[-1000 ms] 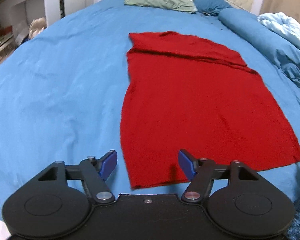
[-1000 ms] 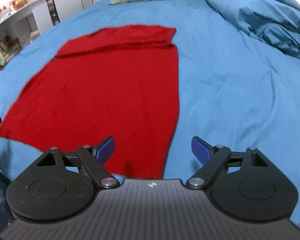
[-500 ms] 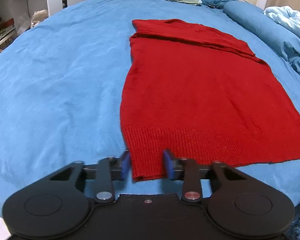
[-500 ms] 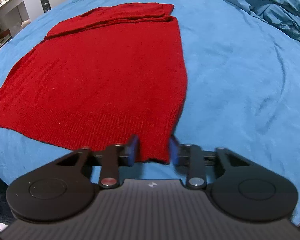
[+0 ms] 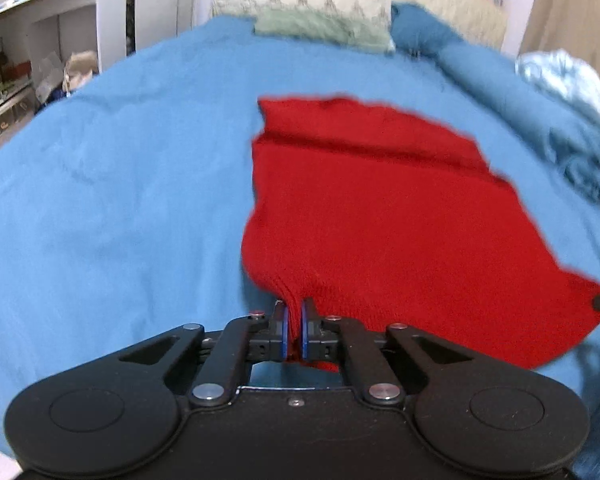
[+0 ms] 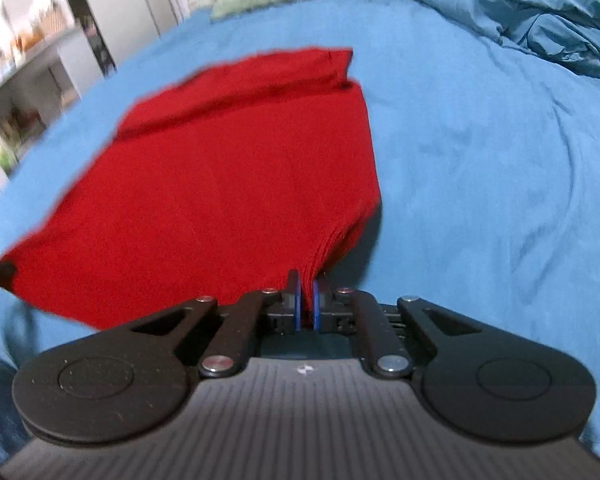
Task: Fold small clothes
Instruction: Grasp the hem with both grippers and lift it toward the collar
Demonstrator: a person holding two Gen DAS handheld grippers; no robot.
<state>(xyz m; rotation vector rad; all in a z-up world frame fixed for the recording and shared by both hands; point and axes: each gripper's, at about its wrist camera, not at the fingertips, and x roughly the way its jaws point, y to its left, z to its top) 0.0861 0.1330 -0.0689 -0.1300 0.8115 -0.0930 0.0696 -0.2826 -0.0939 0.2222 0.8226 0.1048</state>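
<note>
The red knit garment (image 5: 372, 216) lies on the blue bed (image 5: 120, 200), its far end toward 12 o'clock. The left gripper (image 5: 294, 322) and the right gripper (image 6: 307, 300) have just closed, each pinching a near hem corner lifted off the bed.

A red knitted garment (image 5: 372, 216) is spread on the blue bed sheet (image 5: 112, 216), its near hem corners raised off the sheet (one pinched in the left gripper (image 5: 294, 330), the other in the right gripper (image 6: 307, 306)). A green pillow (image 5: 320, 28) is set behind it, a crumpled blue duvet (image 6: 540, 20) to its right, white shelving (image 5: 40, 40) at far left
</note>
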